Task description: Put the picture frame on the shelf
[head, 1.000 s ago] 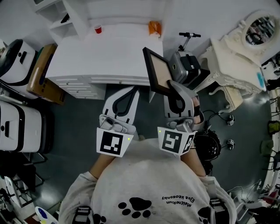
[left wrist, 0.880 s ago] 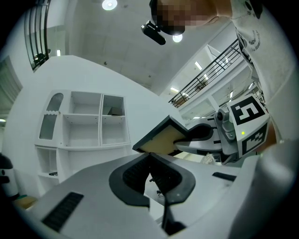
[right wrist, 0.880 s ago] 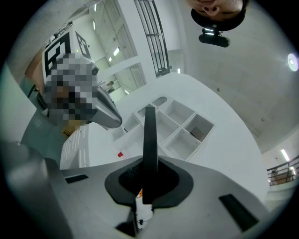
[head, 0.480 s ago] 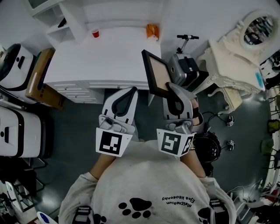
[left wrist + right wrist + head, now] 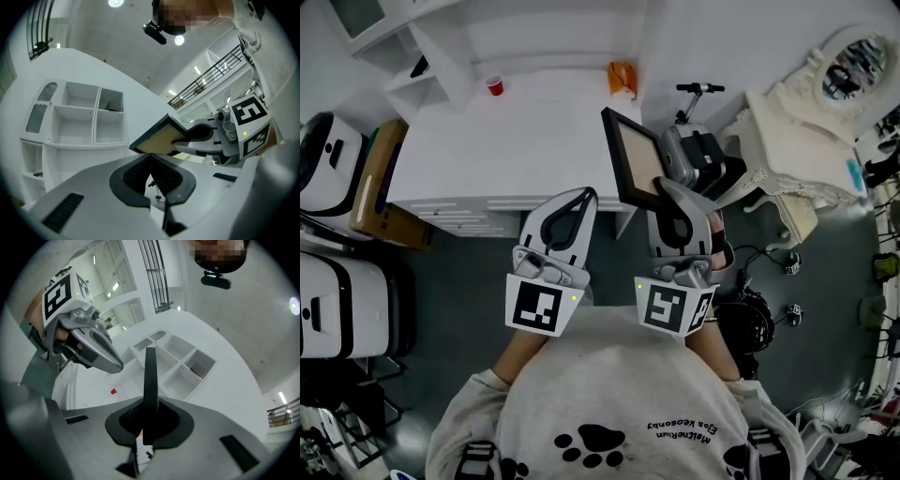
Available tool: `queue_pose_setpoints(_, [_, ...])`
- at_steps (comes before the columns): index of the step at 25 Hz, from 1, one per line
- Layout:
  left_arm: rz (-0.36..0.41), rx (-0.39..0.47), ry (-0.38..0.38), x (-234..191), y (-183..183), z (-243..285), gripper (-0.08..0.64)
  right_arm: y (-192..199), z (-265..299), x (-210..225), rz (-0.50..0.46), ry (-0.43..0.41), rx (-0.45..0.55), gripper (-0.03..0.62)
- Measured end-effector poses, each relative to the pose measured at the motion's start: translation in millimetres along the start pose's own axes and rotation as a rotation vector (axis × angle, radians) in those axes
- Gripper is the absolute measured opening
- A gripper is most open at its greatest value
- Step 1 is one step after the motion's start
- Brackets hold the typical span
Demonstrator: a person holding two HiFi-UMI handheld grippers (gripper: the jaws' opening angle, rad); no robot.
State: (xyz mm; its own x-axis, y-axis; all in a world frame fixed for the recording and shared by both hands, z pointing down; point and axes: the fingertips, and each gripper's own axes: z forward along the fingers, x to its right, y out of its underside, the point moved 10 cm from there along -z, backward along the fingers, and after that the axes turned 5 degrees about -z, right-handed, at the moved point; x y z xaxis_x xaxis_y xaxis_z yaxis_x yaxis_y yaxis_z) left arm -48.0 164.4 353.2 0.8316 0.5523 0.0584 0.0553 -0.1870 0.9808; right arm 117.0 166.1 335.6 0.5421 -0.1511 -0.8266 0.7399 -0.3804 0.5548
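Holding the picture frame (image 5: 633, 155) in the right gripper (image 5: 671, 192): jaws clamped on its lower edge, and the right gripper view shows the black rim standing upright, edge-on, between the pads. The frame is in the air at the right end of the white desk (image 5: 516, 131), tan face turned to the right and dark outer edge toward the desk. It's not on the shelf unit (image 5: 441, 47) yet. That stands at the desk's far left corner, well apart from the frame, with white open compartments, one holding a dark object I can't identify. The left gripper (image 5: 579, 199) sits just beside the right one, over the desk's front edge. Its jaws are closed tip to tip with nothing between them. On the desk there's a red cup (image 5: 494, 85) at the back near the shelf unit and an orange item (image 5: 621, 77) at the back right corner. Right of the desk is a scooter (image 5: 698, 141), then an ornate white dresser (image 5: 806, 122) with an oval mirror. Left of the desk is a cardboard box (image 5: 380, 178).
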Motion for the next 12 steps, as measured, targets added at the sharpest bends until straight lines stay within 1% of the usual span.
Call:
queue_pose_setpoints(6, [-0.009, -0.005, 0.017, -40, 6, 39, 0.018, 8, 53, 5, -0.004, 0.003, -0.003, 0.046])
queue_pose_setpoints(12, [-0.018, 0.001, 0.046, -76, 14, 84, 0.018, 20, 104, 13, -0.03, 0.005, -0.009, 0.046])
